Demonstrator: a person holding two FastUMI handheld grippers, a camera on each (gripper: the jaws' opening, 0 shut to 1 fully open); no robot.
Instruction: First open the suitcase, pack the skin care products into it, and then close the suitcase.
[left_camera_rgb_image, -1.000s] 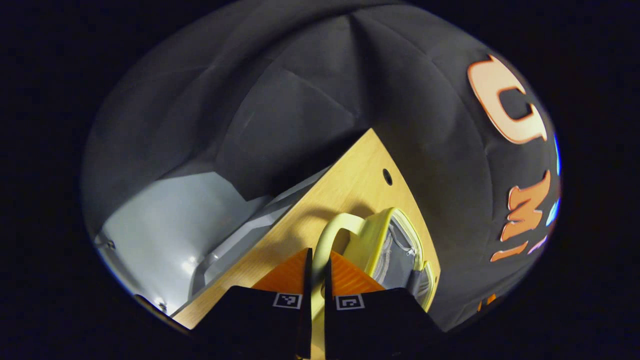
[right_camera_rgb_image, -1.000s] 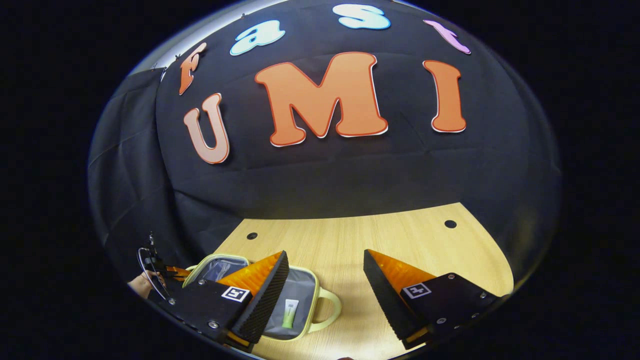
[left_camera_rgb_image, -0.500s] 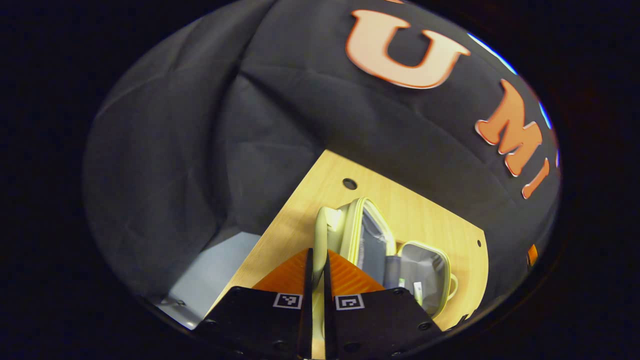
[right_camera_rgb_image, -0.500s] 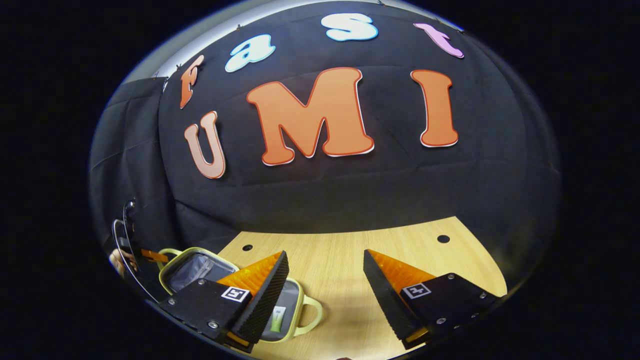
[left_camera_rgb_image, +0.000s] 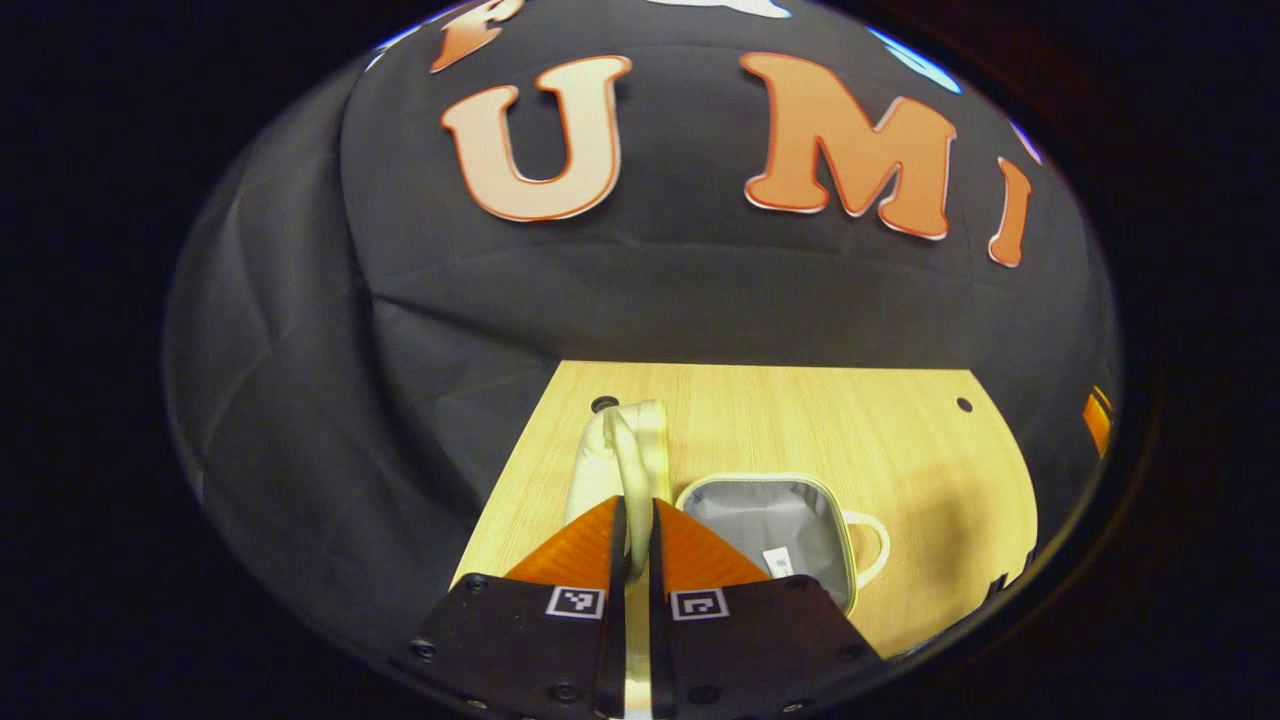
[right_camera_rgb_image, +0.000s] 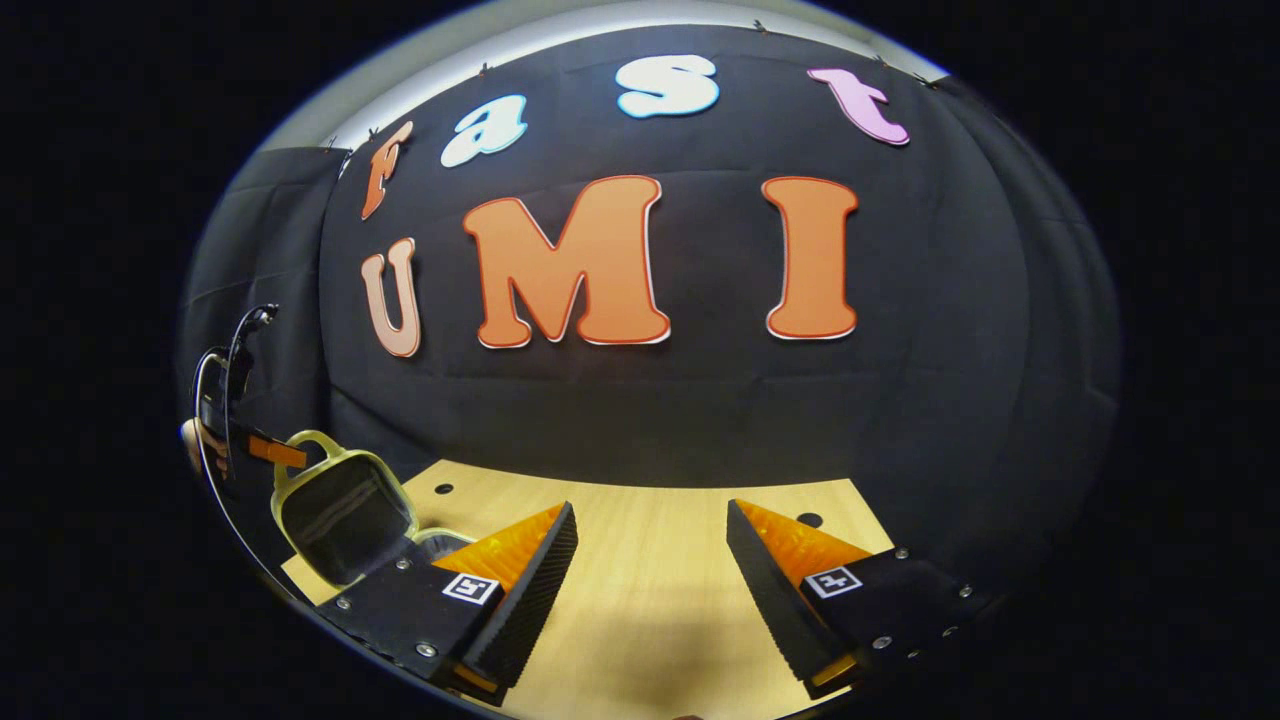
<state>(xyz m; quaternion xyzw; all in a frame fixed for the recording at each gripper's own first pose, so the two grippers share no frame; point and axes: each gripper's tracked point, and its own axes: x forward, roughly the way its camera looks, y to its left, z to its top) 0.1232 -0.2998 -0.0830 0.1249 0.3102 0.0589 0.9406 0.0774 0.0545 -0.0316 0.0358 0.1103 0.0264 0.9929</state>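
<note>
In the left gripper view, our left gripper (left_camera_rgb_image: 636, 540) had its fingers pressed together on the pale handle (left_camera_rgb_image: 632, 455) of the suitcase lid (left_camera_rgb_image: 600, 470), which stood raised on edge. Just to its right the open suitcase (left_camera_rgb_image: 775, 520) lay on the wooden table (left_camera_rgb_image: 900, 440), grey lining upward, with a small skin care product (left_camera_rgb_image: 778, 562) inside.

In the right gripper view, our right gripper (right_camera_rgb_image: 650, 570) hovered over the bare table (right_camera_rgb_image: 650, 620) with its fingers spread wide, grasping nothing. At far left we saw the lifted lid (right_camera_rgb_image: 340, 505) with the other gripper (right_camera_rgb_image: 270, 450) at its handle.
</note>
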